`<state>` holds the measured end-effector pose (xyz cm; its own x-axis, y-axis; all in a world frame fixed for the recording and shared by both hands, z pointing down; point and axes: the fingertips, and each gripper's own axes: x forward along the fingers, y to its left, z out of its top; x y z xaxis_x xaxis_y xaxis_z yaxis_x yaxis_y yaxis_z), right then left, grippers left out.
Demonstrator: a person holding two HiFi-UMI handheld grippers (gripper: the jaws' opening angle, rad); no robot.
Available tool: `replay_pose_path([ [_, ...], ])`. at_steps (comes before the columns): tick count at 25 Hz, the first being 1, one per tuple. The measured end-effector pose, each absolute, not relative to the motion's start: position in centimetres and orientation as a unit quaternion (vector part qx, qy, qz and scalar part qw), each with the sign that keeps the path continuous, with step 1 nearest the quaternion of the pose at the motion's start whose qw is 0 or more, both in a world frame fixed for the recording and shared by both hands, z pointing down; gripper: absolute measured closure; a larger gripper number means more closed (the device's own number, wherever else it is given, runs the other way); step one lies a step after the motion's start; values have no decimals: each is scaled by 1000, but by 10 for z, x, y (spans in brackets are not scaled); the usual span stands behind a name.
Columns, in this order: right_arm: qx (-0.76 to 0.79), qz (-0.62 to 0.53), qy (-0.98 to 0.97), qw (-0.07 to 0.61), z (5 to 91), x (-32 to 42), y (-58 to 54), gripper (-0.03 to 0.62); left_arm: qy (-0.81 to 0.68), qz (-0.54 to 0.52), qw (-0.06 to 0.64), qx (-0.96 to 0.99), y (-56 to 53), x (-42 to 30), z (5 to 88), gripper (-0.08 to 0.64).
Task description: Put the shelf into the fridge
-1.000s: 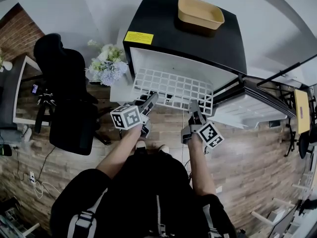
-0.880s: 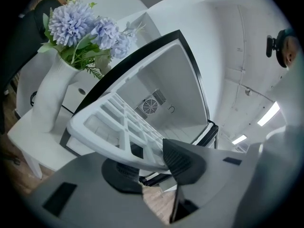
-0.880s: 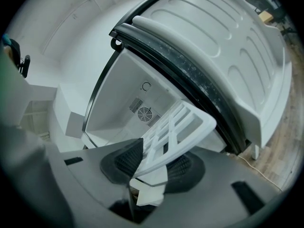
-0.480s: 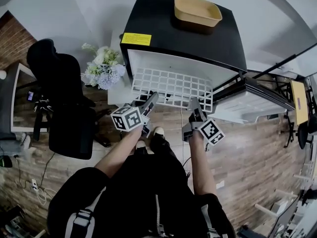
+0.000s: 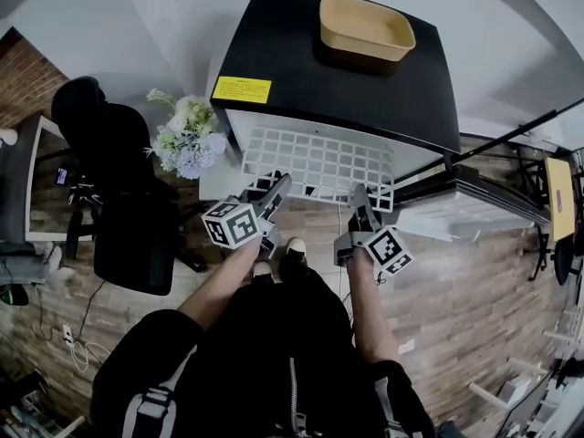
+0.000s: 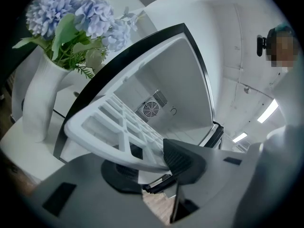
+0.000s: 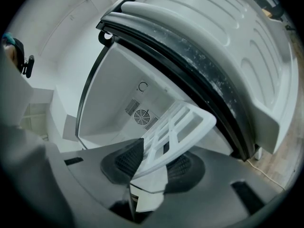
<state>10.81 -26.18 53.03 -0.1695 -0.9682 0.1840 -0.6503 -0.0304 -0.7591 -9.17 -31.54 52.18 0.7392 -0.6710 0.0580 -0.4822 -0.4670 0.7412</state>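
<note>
Gripper, left (image 5: pixel 276 185): jaws have just been opening, pads on shelf (image 5: pixel 315 161) near-left edge | shelf: white plastic grid, far part inside open fridge (image 5: pixel 338 71), near edge out; likely light, stiff, smooth, so grip the near rim at both corners | right gripper (image 5: pixel 359 196): clamped on near-right edge

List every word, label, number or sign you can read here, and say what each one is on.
Nothing is legible.
Yellow label on the fridge top: print too small to read.
Marker cubes: black-and-white square patterns, no words.
Shelf: no print visible.
</note>
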Motion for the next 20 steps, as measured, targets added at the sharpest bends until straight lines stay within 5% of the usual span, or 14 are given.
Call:
replay_pose_path([
  [20,-602,-381,668,217,530,115,-299,462,-359,-132,386,839,-352,-85,521,423],
])
